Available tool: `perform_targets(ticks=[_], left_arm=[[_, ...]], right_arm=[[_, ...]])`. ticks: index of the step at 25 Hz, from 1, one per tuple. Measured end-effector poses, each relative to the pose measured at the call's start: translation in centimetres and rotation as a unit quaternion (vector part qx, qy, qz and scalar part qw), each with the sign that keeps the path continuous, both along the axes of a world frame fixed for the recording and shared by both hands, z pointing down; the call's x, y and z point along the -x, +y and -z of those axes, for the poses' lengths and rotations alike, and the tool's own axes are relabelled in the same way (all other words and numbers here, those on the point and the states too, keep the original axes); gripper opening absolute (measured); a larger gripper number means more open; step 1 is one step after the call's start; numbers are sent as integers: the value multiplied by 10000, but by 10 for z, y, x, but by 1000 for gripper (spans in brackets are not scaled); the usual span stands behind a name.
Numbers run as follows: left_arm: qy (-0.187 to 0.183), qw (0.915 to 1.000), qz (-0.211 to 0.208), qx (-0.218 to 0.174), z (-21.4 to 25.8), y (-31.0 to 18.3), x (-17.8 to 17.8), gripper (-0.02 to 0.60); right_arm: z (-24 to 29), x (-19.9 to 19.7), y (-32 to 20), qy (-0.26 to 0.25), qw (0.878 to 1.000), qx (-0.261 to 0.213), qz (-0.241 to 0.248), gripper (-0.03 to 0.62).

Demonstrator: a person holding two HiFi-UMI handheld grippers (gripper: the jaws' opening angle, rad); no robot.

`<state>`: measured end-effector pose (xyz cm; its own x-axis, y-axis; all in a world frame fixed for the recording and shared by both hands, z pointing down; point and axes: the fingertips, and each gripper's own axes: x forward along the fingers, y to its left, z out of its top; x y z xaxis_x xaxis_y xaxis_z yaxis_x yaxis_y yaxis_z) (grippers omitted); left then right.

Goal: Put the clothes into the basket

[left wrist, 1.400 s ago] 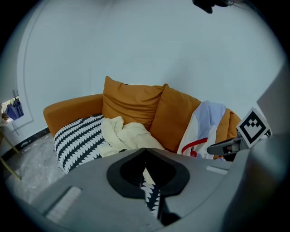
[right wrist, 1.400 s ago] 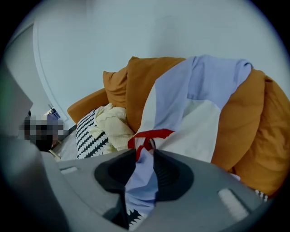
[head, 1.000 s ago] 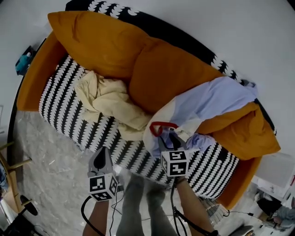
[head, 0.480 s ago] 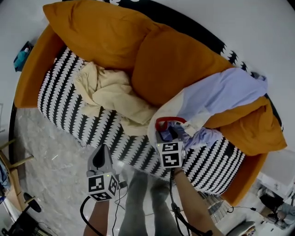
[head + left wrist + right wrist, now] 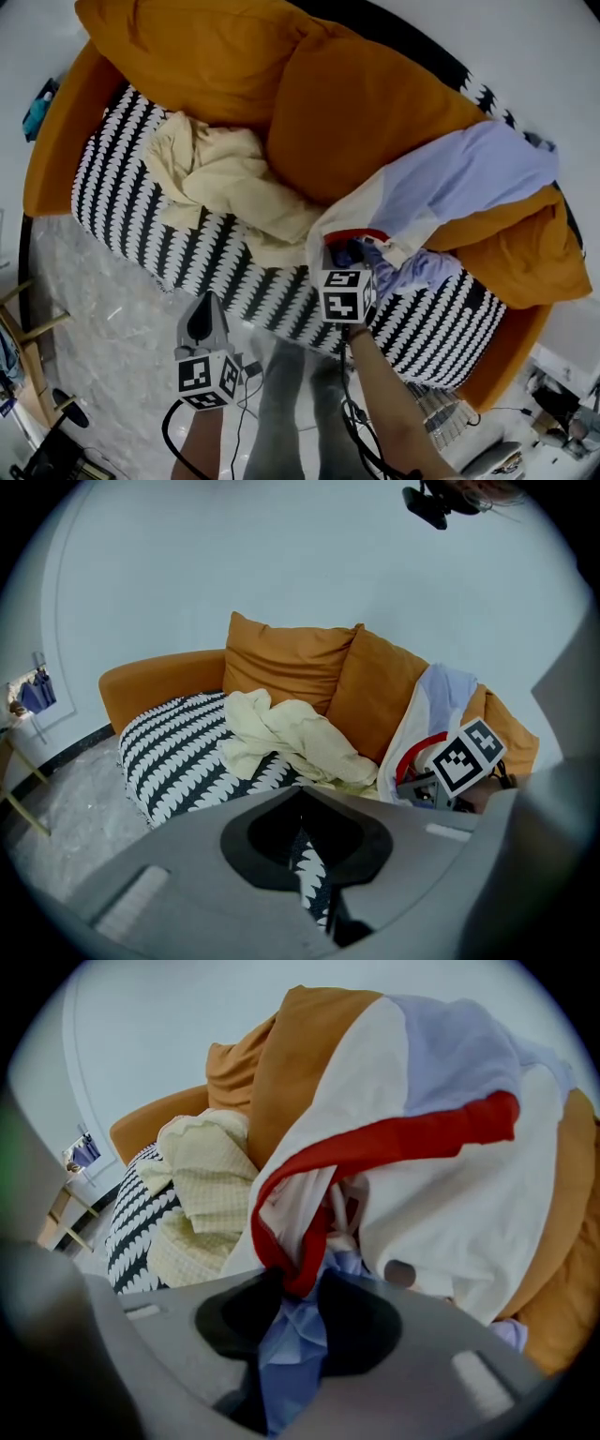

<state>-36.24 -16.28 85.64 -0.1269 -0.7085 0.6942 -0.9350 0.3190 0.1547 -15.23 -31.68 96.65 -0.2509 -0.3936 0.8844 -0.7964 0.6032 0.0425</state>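
Note:
A white and lavender garment [image 5: 441, 183] with a red collar [image 5: 375, 1147] lies over the sofa's right cushion. My right gripper [image 5: 347, 255] is pushed into it at the collar. Its jaws have just been closing, and in the right gripper view [image 5: 295, 1283] lavender cloth fills the gap between the pads, with the red trim at their tips. A crumpled cream garment [image 5: 220, 183] lies loose on the seat to the left [image 5: 286, 733]. My left gripper [image 5: 202, 319] hovers in front of the sofa's edge, its jaws drawn together with nothing in them [image 5: 302, 803].
The sofa has an orange frame, big orange cushions [image 5: 356, 103] and a black and white patterned seat [image 5: 117, 187]. Grey marble floor [image 5: 94, 309] lies in front of it. The person's legs [image 5: 281, 403] and cables are below the grippers. Wooden legs [image 5: 23, 328] stand at the left.
My right gripper has sunk forward into the garment at its red collar, and cloth now sits between its jaws. The left gripper has hardly shifted.

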Motion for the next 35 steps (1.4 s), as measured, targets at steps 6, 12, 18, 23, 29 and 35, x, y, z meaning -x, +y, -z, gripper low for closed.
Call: perform_targets(ticks=[6, 12, 18, 23, 29, 35], left_arm=[[19, 10000, -31, -60, 3, -5, -1, 8], [34, 9996, -97, -272, 24, -16, -10, 8], [72, 9979, -266, -579, 60, -33, -30, 8], [95, 9952, -489, -844, 113, -39, -56, 8], [160, 9913, -692, -1110, 177, -40, -82, 8], [199, 9846, -929, -1469, 234, -45, -117, 8]], right_arm=[[13, 0, 1, -63, 10000, -49, 16, 50], [54, -7, 5, -412, 9989, -180, -99, 37], [114, -17, 16, -659, 9965, -498, -101, 34], [175, -34, 33, -841, 9942, -650, -160, 34], [248, -64, 37, -960, 9898, -974, -410, 34], [323, -99, 36, -1142, 9806, -1425, -714, 34]])
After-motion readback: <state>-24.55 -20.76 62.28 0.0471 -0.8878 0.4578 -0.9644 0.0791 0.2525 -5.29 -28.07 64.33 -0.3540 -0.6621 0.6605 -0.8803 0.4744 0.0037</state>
